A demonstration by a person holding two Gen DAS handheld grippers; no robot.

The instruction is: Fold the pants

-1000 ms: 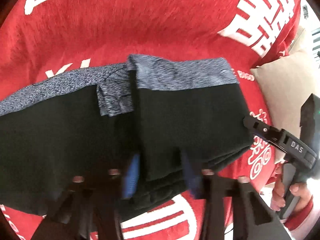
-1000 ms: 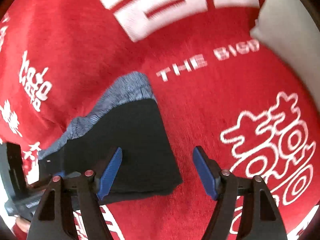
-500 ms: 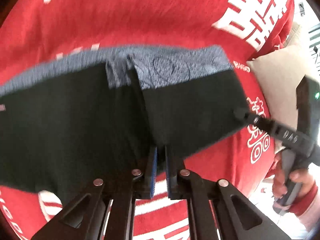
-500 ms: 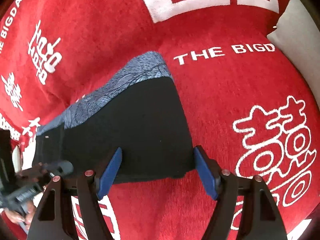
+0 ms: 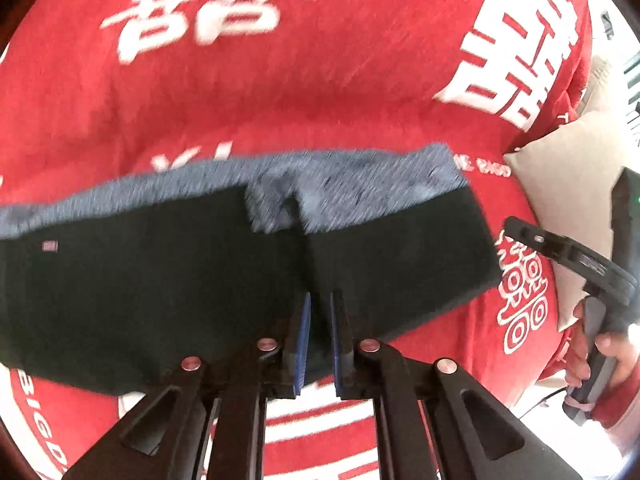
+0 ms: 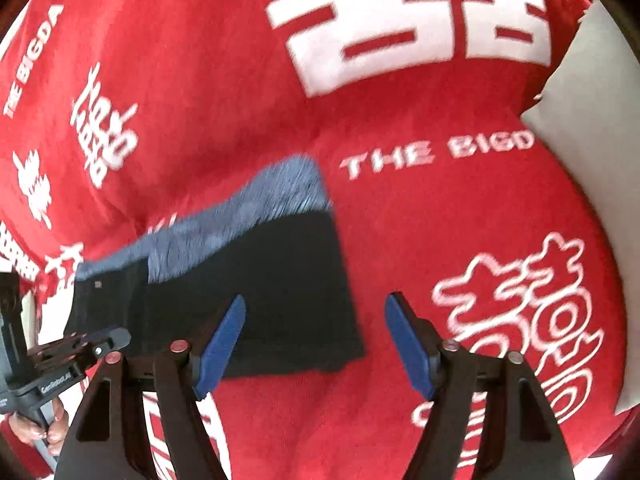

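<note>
Black pants (image 5: 160, 280) with a blue-grey waistband (image 5: 360, 184) lie folded on the red blanket. My left gripper (image 5: 320, 300) is shut on the pants' near edge, at the fold between the two legs. In the right wrist view the pants' right corner (image 6: 296, 280) sits between the blue pads (image 6: 222, 348) of my right gripper (image 6: 316, 300). Its jaws are closing, with the pads still apart from the cloth. The right tool's black frame (image 5: 580, 256) shows just past the pants' right edge.
A red blanket (image 5: 320, 60) with white characters and lettering covers the whole surface. A beige pillow (image 6: 592, 152) lies at the right, beside the pants. A hand (image 5: 600, 352) in a red sleeve holds the right tool. The left tool (image 6: 60, 372) shows at the lower left.
My left gripper closed on the pants' near edge and rose a little with it. My right gripper's jaws narrowed, and the pants' right corner now lies between them.
</note>
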